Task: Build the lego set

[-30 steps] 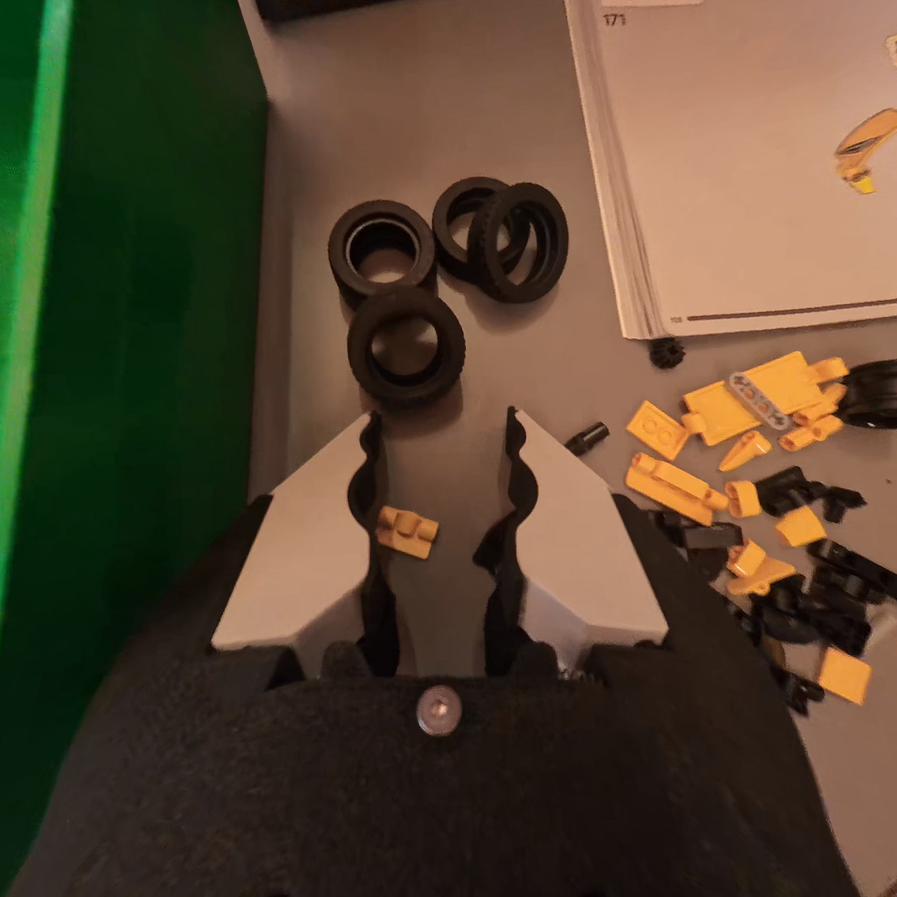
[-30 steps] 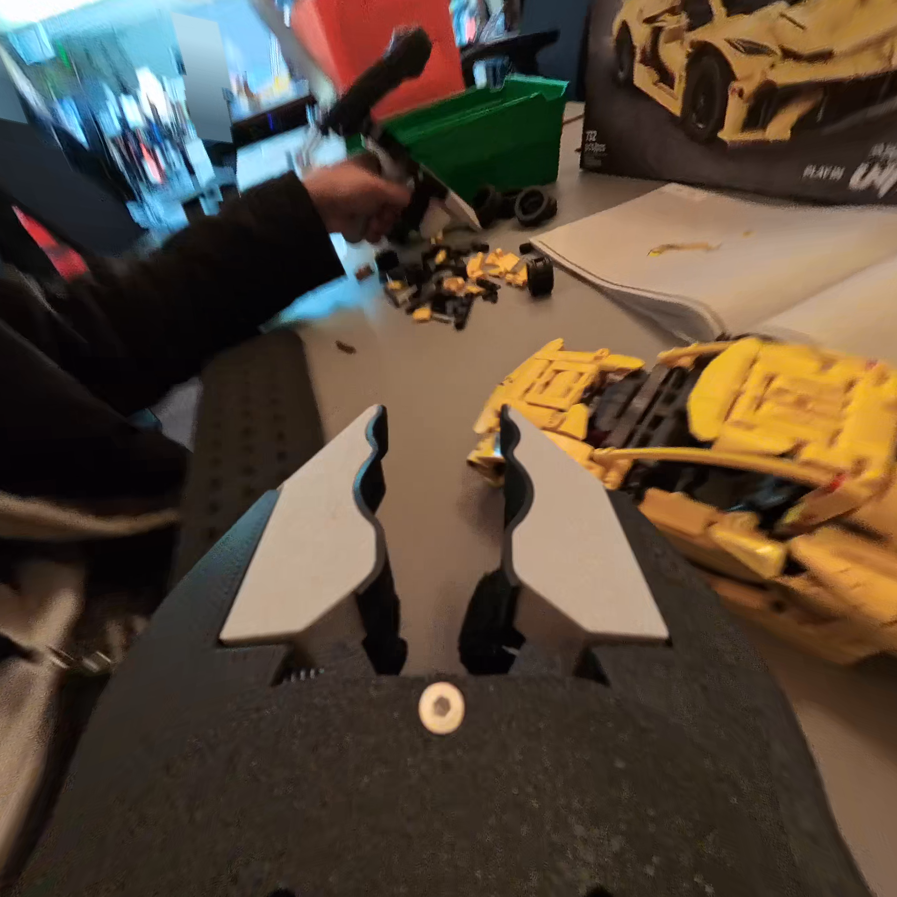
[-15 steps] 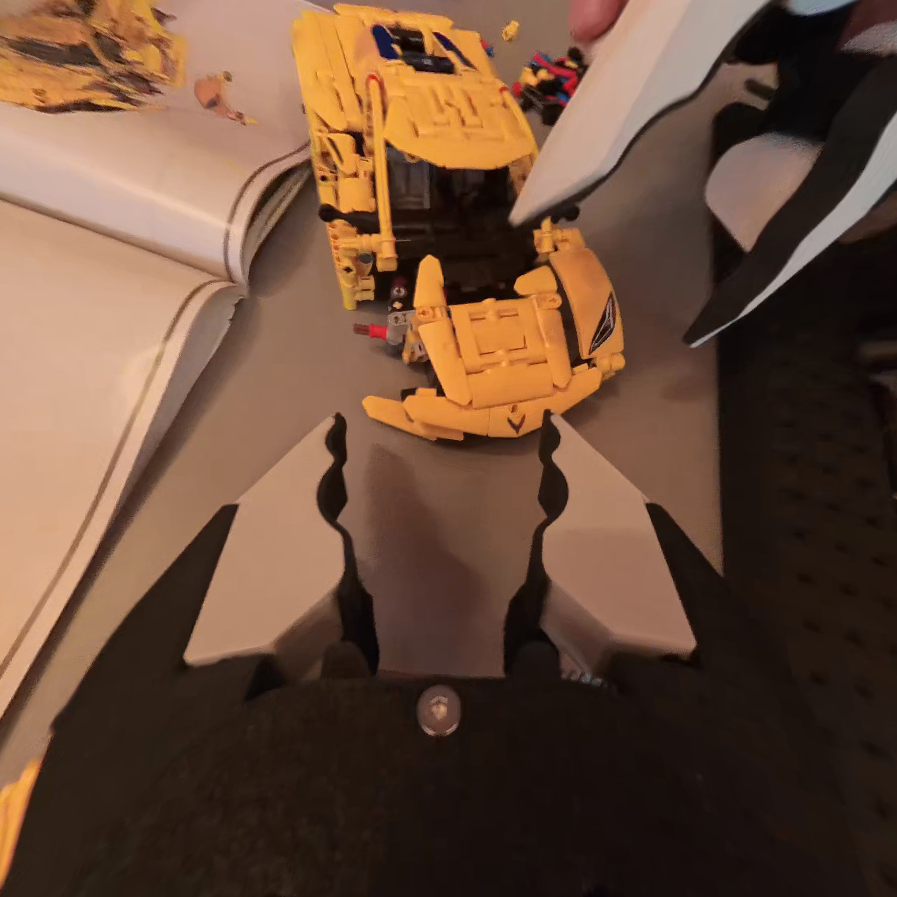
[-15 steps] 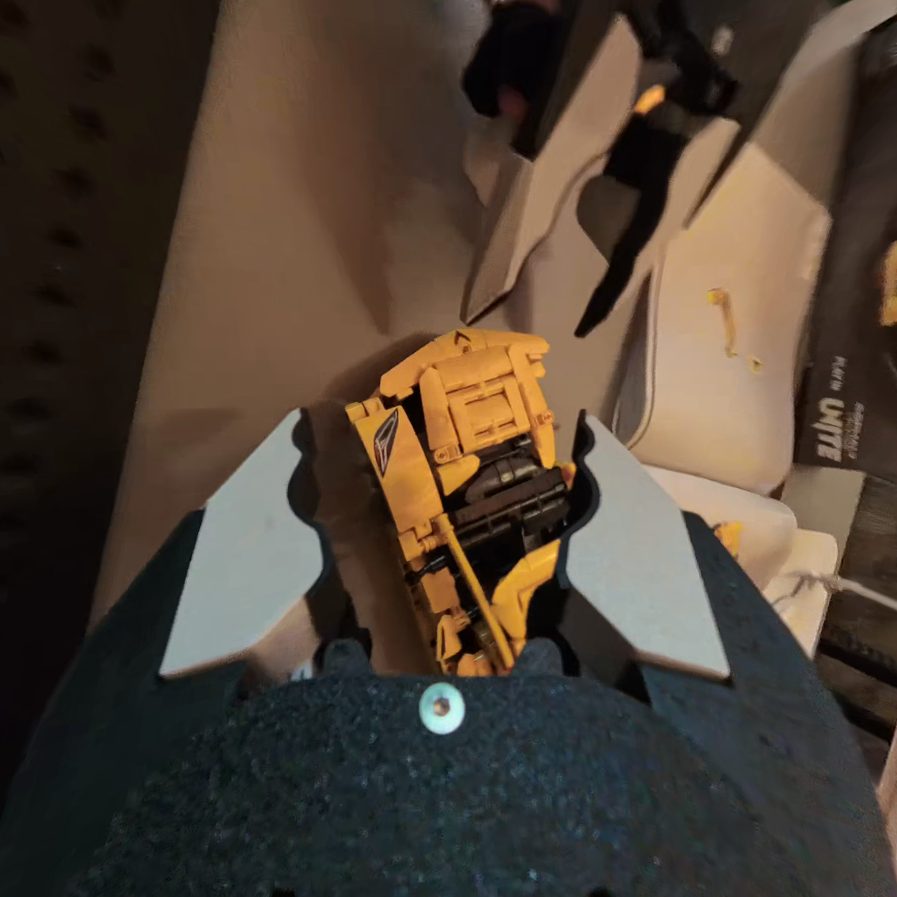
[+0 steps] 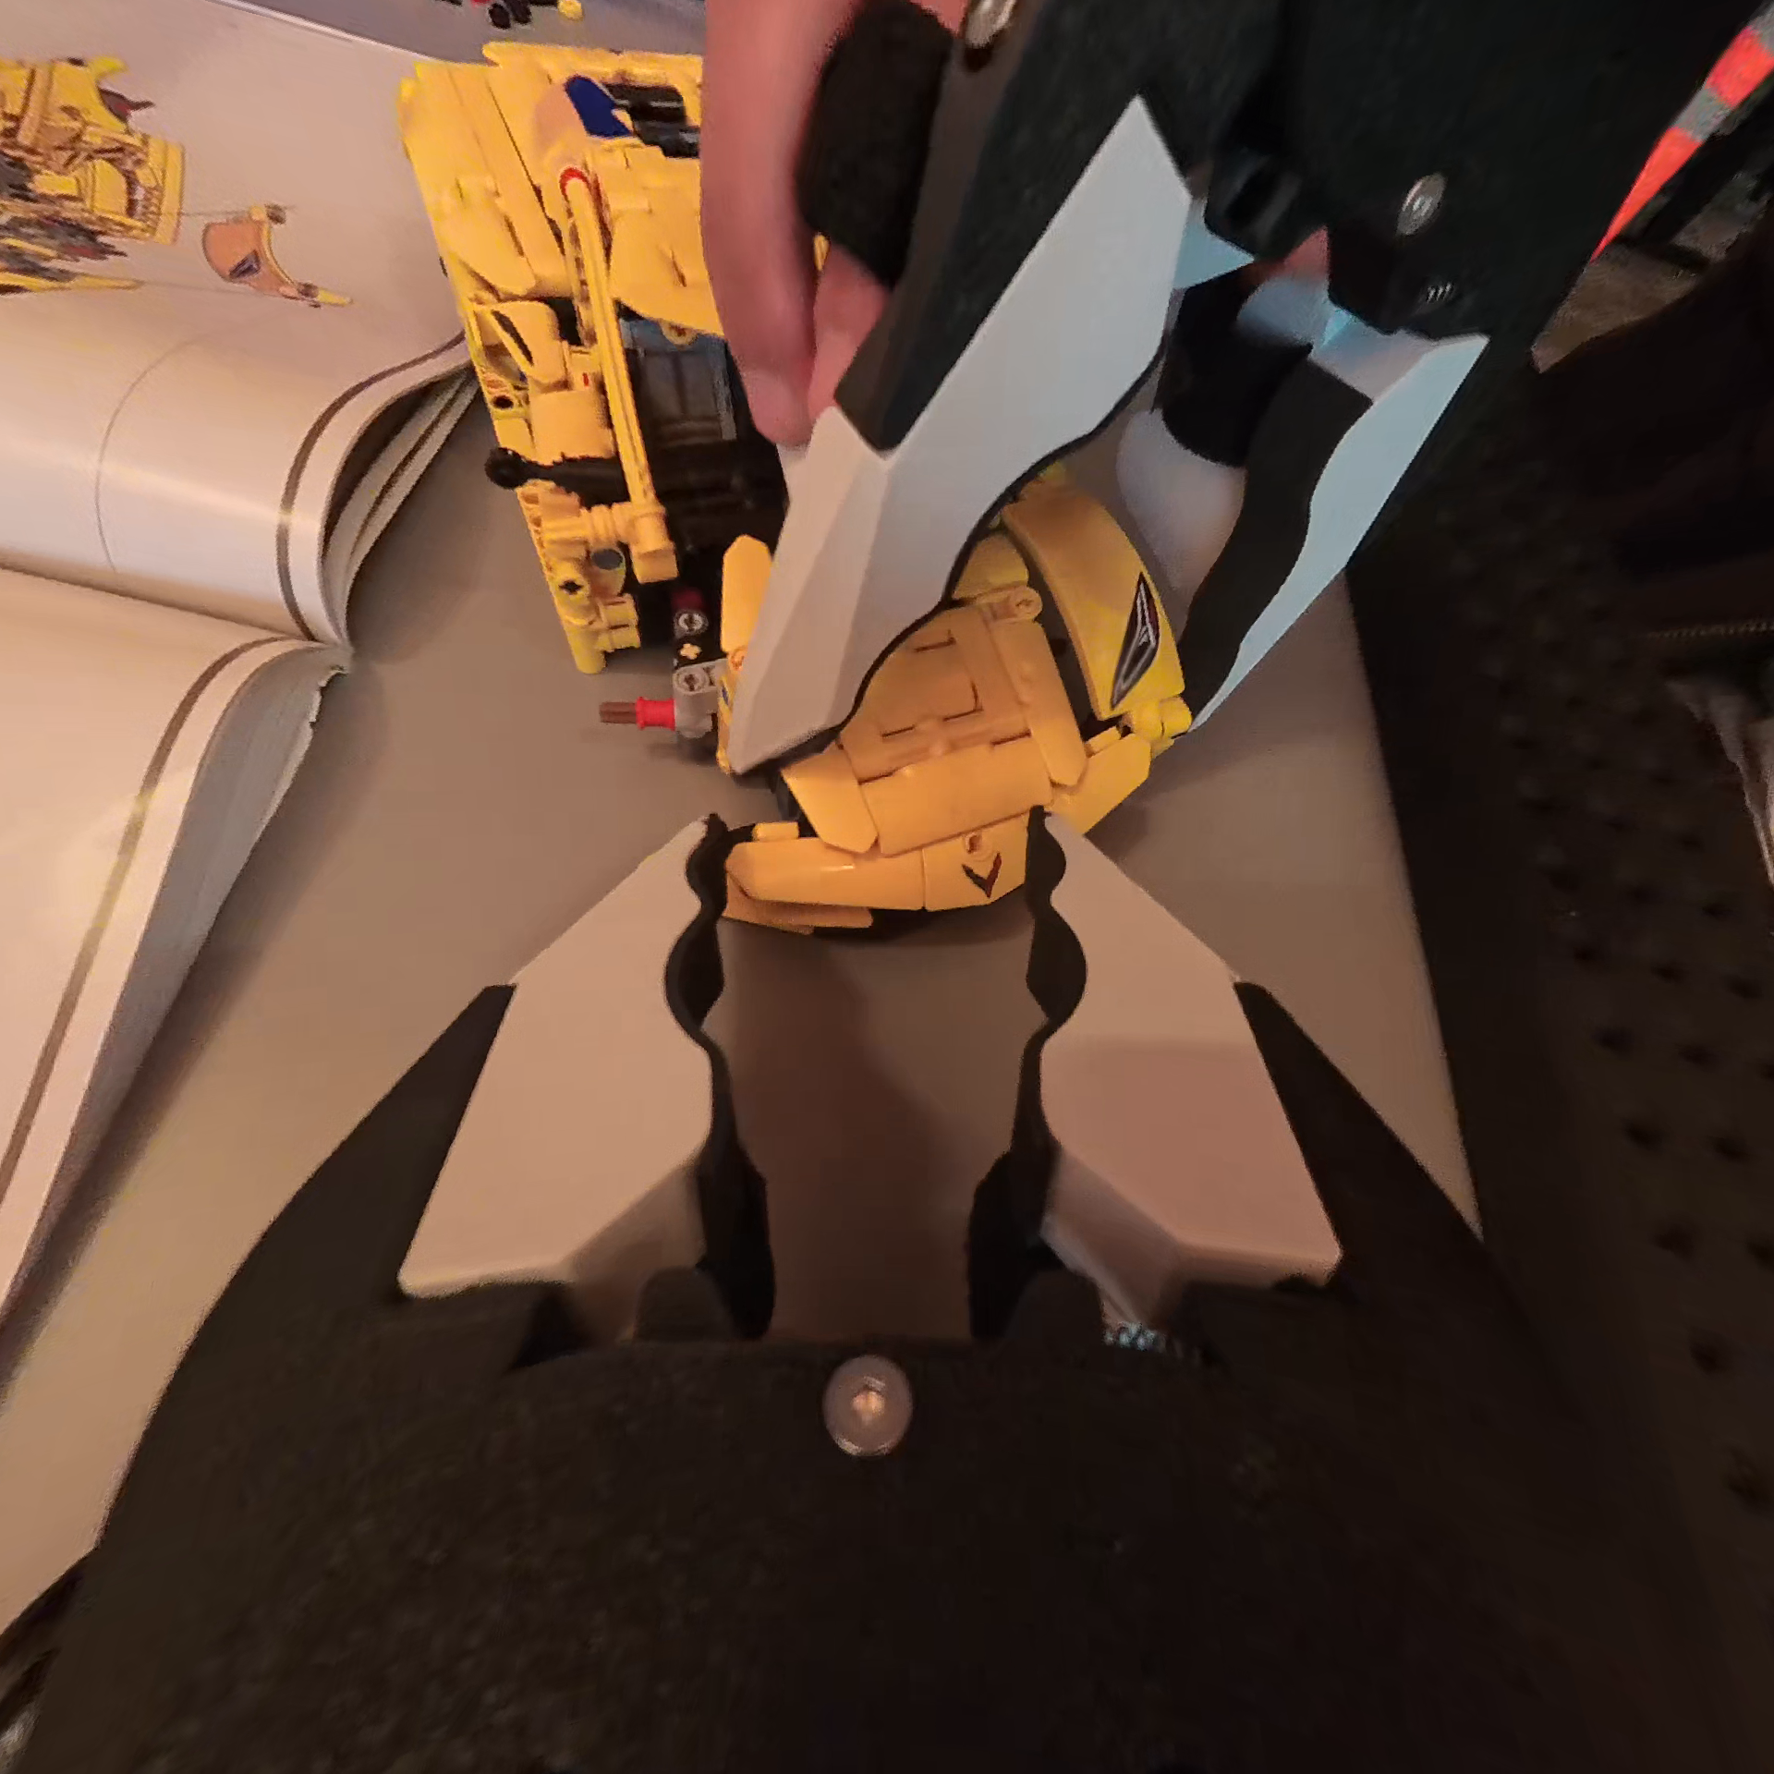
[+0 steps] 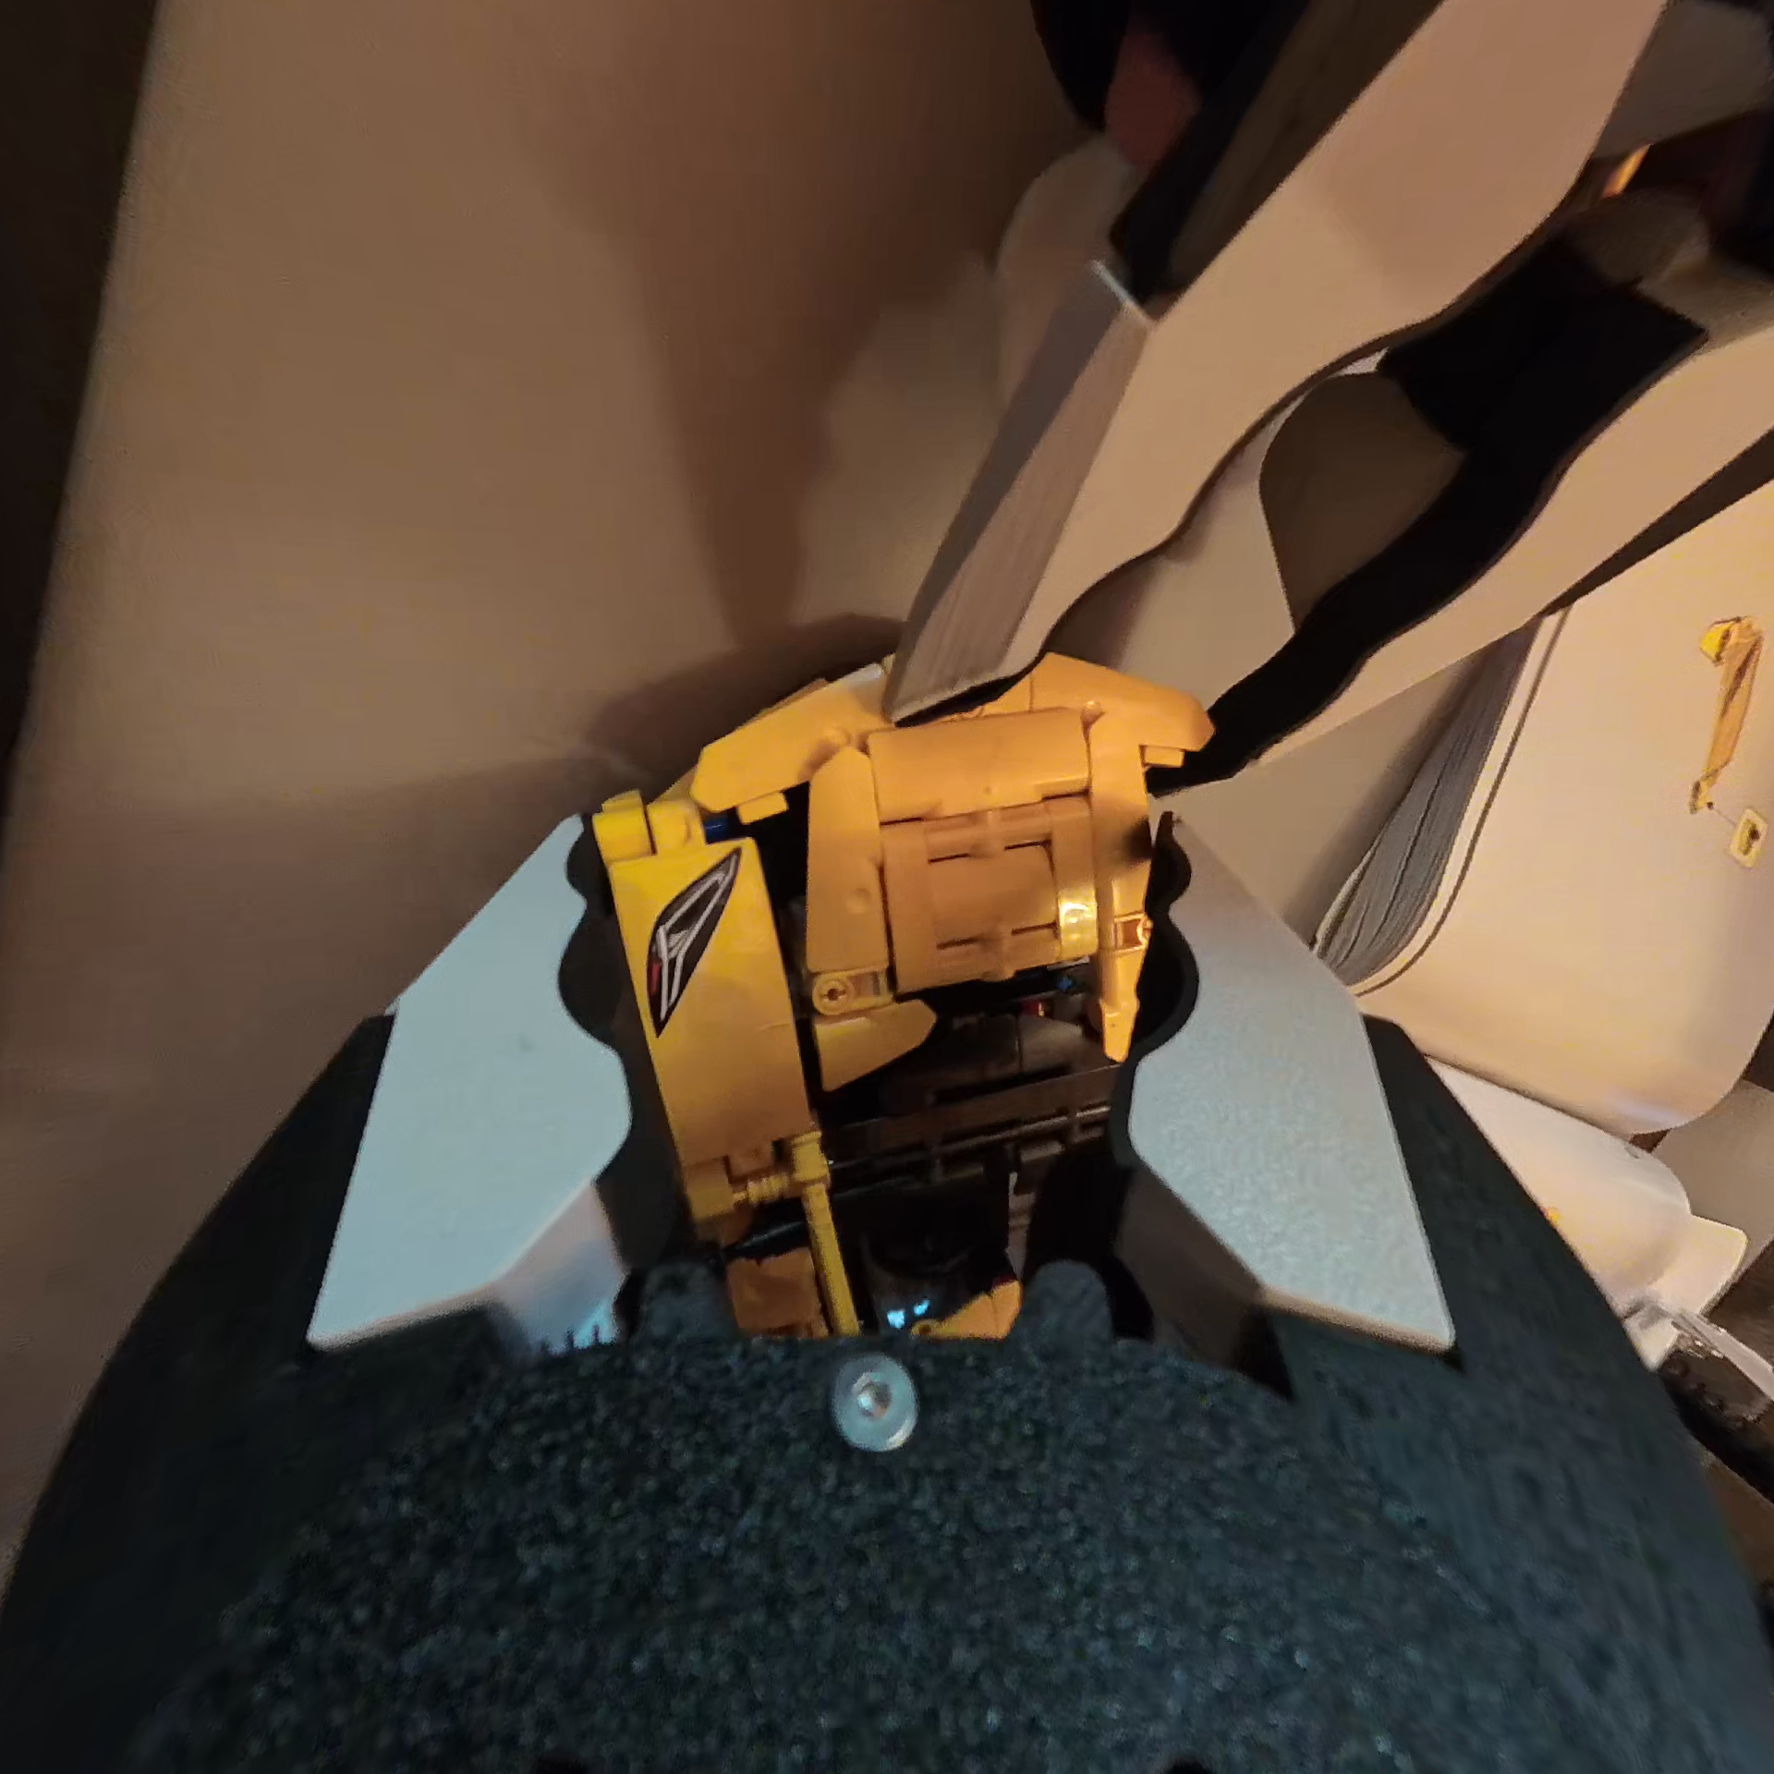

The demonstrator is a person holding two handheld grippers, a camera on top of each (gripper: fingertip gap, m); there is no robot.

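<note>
Position change noted: within the last second the left gripper [image 5: 869, 854] has left the loose tyres and small parts and now faces the yellow Lego car [image 5: 614, 384]; the right gripper [image 6: 878, 864] has come down over the car's nose.

Right jaws stand spread, straddling the front section [image 6: 960, 893], with the fingers beside its flanks; whether they press on it cannot be told, since a dark gap shows at each side. Left jaws are also spread and empty, their tips just at the front bumper [image 5: 864, 878], one at either end of it. In the right wrist view, one left fingertip [image 6: 946, 672] appears to touch the top of the nose.

Car lies on the grey bench [image 5: 480, 768], beside the open instruction booklet [image 5: 144, 480]. The front section sits skewed from the main body, with a red-tipped axle [image 5: 643, 712] exposed at the joint.

Judgement: part-picking is suspended; both tools are converging to seat or straighten the nose. Risk: an uneven squeeze may pop the hinged panels loose.
</note>
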